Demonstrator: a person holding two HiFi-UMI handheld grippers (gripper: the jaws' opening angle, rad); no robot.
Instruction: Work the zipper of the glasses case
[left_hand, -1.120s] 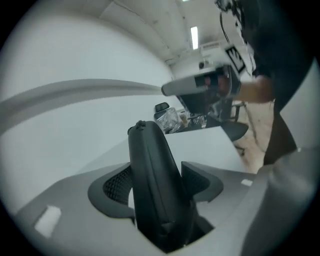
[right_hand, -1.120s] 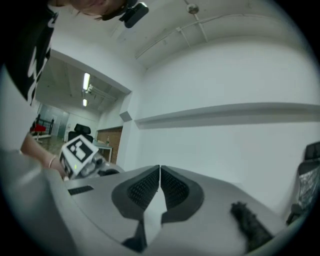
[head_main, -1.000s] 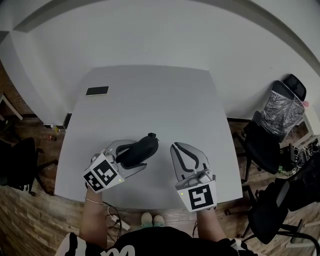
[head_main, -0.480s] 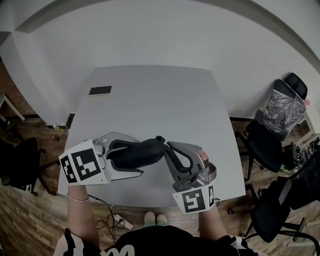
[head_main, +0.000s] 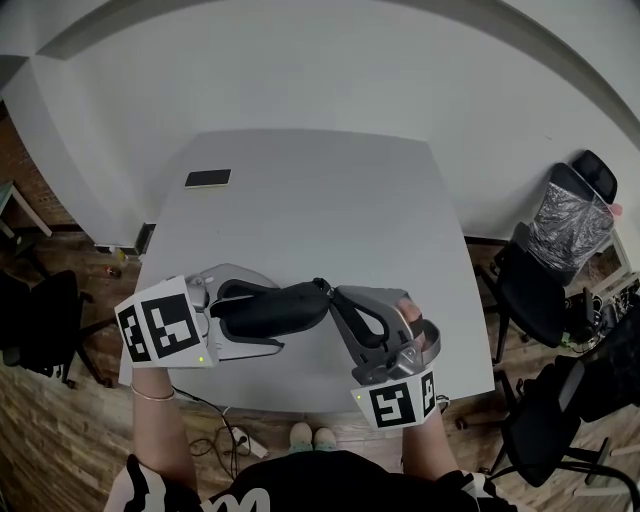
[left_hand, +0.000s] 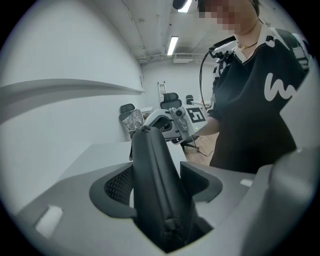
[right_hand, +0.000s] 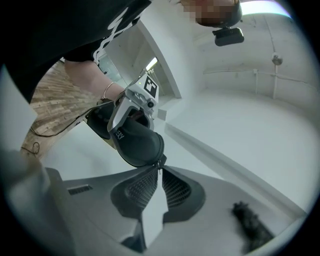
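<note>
The black glasses case (head_main: 275, 308) hangs above the table's front edge, lying left to right. My left gripper (head_main: 262, 312) is shut on its left half; its jaws have just been closing a little with the case between them. In the left gripper view the case (left_hand: 155, 185) runs away from the pads (left_hand: 117, 186) on either side of it. My right gripper (head_main: 335, 297) meets the case's right end. In the right gripper view its fingertips (right_hand: 159, 170) pinch the small zipper pull (right_hand: 160, 162) at the tip of the case (right_hand: 135, 140).
A dark phone (head_main: 207, 179) lies at the far left of the grey table (head_main: 330, 200). Office chairs (head_main: 545, 290) stand to the right of the table. A cable and socket strip (head_main: 235, 438) lie on the wooden floor below the front edge.
The left gripper has lifted the case off the table and turned it level. The right gripper has rolled and moved left onto the case's right end, where its jaws have narrowed.
</note>
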